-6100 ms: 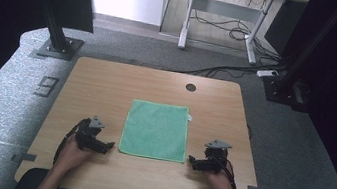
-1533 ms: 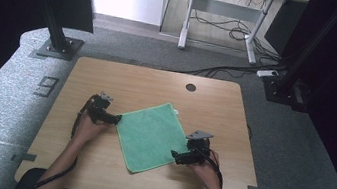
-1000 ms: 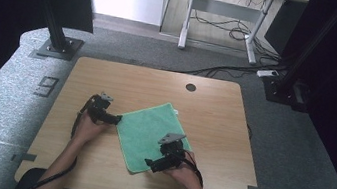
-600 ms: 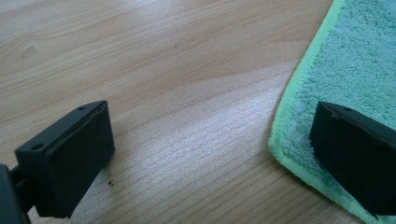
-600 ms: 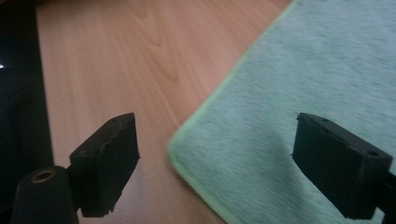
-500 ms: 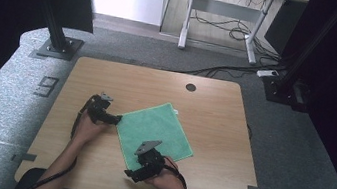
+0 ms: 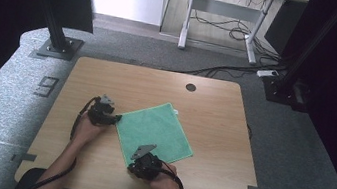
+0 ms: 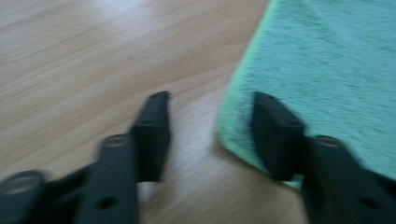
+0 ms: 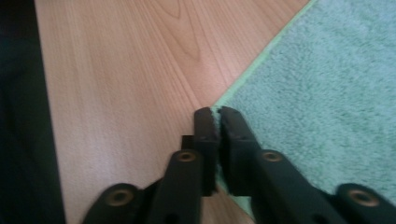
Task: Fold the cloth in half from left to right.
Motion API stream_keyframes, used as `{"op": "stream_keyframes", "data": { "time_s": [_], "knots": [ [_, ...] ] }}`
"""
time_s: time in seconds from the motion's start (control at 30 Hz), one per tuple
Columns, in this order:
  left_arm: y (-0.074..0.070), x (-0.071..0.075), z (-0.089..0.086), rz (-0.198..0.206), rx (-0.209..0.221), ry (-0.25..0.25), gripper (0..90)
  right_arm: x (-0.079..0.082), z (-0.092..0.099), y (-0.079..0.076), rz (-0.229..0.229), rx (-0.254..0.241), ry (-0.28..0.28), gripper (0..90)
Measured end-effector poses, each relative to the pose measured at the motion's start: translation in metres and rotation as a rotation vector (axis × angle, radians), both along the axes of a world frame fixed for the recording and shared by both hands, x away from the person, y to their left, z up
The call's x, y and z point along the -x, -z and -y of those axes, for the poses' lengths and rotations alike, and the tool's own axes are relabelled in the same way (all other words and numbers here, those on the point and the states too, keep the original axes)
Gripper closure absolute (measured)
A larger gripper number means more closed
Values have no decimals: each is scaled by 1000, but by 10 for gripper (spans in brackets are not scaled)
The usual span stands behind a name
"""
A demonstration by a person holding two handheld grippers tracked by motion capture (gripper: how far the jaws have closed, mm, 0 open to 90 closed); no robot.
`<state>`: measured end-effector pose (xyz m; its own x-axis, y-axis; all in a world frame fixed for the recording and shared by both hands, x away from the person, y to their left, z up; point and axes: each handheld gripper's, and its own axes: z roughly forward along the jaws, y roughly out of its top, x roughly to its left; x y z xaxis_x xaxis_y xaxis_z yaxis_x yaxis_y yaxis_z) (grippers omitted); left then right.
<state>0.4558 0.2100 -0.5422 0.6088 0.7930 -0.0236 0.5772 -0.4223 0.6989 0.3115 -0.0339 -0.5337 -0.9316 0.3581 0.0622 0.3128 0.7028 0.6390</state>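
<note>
cloth [image 7: 155,129]: flat on table [image 7: 211,131], skewed | soft, light, limp, will sag and drape, so grab corners | right gripper [image 9: 215,115]: clamped on near corner | left gripper [image 8: 208,133]: jaws just closing, apart, straddling left corner, no pinch yet

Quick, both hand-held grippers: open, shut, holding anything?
Left hand-held gripper: jaws just closing, not yet pinching the green terry cloth corner between them.
Right hand-held gripper: shut on the cloth's corner.
</note>
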Motion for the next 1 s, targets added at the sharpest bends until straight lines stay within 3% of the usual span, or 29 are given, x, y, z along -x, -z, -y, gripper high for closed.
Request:
{"op": "stream_keyframes", "data": {
  "time_s": [0.13,0.2,0.3,0.43,0.53,0.77,1.0],
  "knots": [
    [-2,2,2,-26,18,40,801,2,-4,0,3,2,3,870],
    [-3,2,3,-39,10,42,858,3,-7,0,-1,0,-4,871],
    [-6,3,1,-35,-36,16,877,2,-15,0,-16,-10,-16,872],
    [-7,3,-7,-48,-29,-15,879,3,-23,0,-12,-16,-21,873],
    [-13,3,-10,-34,-11,-29,879,3,-25,-7,-4,-36,-24,874],
    [-27,1,-6,17,29,-34,878,-2,-5,-23,18,-78,27,874],
    [-30,-6,2,12,58,-23,877,-11,23,-29,32,-97,95,874]
  ]
}}
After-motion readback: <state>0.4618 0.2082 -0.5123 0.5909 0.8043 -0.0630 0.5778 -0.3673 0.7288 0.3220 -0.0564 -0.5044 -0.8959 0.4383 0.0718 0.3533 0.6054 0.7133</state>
